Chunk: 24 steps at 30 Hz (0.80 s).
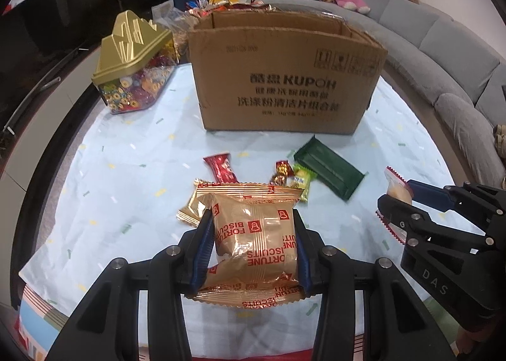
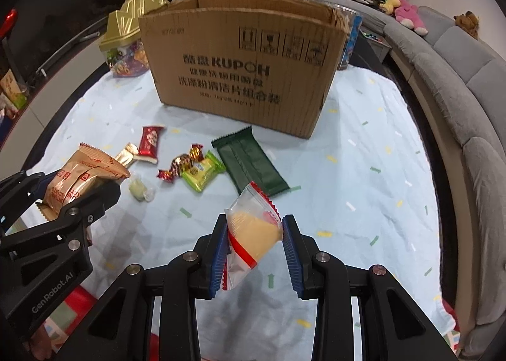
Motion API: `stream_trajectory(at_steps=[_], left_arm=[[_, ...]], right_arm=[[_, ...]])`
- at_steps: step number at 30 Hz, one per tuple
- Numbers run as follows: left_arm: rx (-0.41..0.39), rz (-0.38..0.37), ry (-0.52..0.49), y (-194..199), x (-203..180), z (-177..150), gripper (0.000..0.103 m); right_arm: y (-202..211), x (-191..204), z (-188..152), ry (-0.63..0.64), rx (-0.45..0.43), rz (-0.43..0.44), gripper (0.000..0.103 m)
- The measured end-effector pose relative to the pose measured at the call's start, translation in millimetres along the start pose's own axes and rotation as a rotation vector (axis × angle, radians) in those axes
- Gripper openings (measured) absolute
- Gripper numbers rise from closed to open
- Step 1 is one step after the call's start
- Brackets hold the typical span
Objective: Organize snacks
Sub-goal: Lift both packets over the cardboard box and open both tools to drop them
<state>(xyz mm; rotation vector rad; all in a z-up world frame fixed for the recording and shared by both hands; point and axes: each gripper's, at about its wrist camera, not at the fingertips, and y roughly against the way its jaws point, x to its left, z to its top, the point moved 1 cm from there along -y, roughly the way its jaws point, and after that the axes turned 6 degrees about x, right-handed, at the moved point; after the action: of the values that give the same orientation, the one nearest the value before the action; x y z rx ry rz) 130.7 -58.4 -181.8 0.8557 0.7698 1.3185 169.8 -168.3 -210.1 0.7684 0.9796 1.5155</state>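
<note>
Tablecloth point(image 2: 363, 177) in pale blue with small coloured flecks covers the table, and a grey sofa point(image 2: 468, 76) curves round its right side, with soft toys on the sofa back and dark blue curtains behind. An open cardboard box point(image 1: 284, 76) stands at the far middle of the table, with a gold-lidded candy jar point(image 1: 132, 67) to its left.

The left gripper point(image 1: 253, 241) is clamped on a gold biscuit packet point(image 1: 253, 234), lifted above the cloth, its crimped ends pointing toward and away from the camera, long axis along the fingers. The right gripper point(image 2: 254, 247) is clamped on a clear pastry packet point(image 2: 249, 234) with red zigzag edges, tilted, one end pointing up toward the box and the other down to the near left.

Between grippers and box lie loose snacks: a dark green packet point(image 2: 249, 162), long axis running toward the box, a lime-green packet point(image 2: 202, 171), a red packet point(image 2: 150, 139), a red foil candy point(image 2: 180, 165) and a small pale candy point(image 2: 140, 190).
</note>
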Motion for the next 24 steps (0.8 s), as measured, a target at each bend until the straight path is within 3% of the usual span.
stream_trajectory(at_steps=[12, 24], left_arm=[[-0.037, 0.017, 0.019, 16.0, 10.5, 20.6, 0.044], [-0.09, 0.015, 0.036, 33.4, 17.1, 63.7, 0.044]], right_arm=[[24.0, -3.1, 23.9, -0.013, -0.053, -0.008, 0.035], [51.2, -5.0, 60.8, -0.025, -0.125, -0.001, 0.035]])
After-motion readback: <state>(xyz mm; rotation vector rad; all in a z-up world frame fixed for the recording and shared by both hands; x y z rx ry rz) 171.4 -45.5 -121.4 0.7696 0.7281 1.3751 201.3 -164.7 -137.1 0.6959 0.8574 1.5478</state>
